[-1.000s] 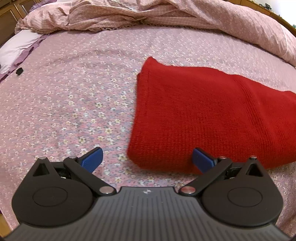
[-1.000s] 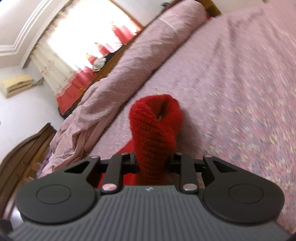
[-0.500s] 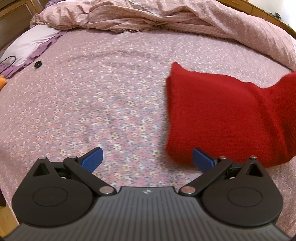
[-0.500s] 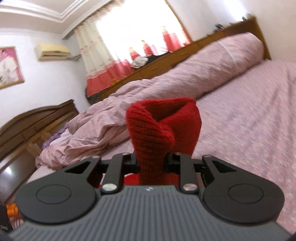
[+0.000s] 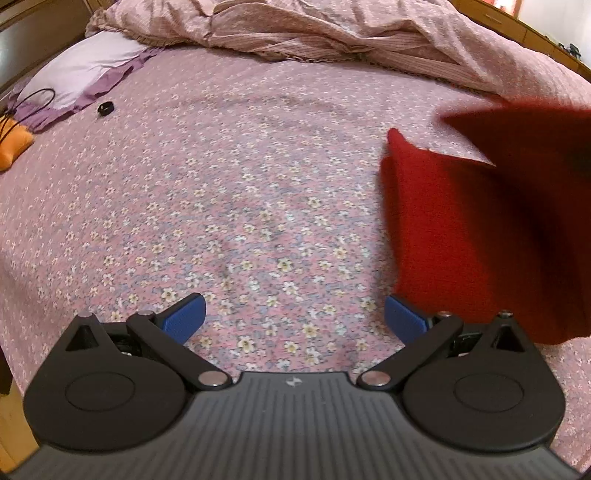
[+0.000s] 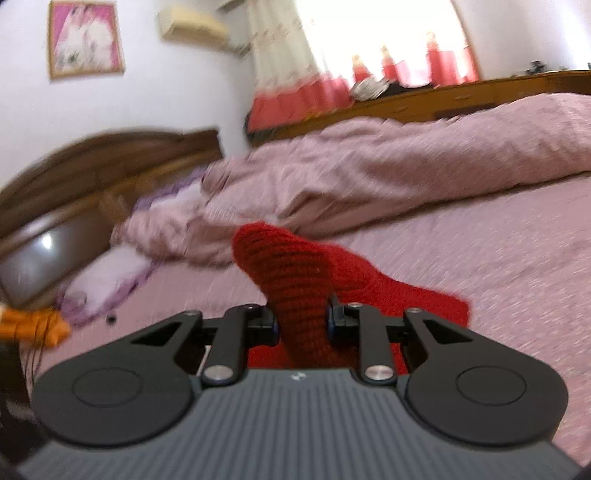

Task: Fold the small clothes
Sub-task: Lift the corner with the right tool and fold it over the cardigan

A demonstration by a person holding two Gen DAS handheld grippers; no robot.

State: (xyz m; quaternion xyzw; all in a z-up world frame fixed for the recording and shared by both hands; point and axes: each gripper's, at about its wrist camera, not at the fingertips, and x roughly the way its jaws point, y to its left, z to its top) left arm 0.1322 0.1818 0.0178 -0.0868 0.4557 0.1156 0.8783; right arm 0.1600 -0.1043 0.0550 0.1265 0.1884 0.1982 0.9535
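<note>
Right gripper point(image 6: 302, 320) pinches a raised fold of the red knit point(image 6: 291, 288); left gripper point(image 5: 293, 318) spread wide and holding nothing.

Right: both pads pressed into the knit from either side, jaws narrow but kept apart by the bunched cloth; the fold stands up just ahead of the fingers, and the rest trails down and to the right of them onto the bedsheet point(image 6: 498, 258). Left: blue pads point(image 5: 184, 317) far apart over bare floral bedsheet point(image 5: 240, 221), touching nothing. The knit point(image 5: 472, 236) lies ahead and to the right of this gripper, its near edge just beyond the right pad, contact not clear; its far right part is lifted and blurred. A rumpled quilt point(image 5: 332, 29) lies well ahead of the left gripper.
</note>
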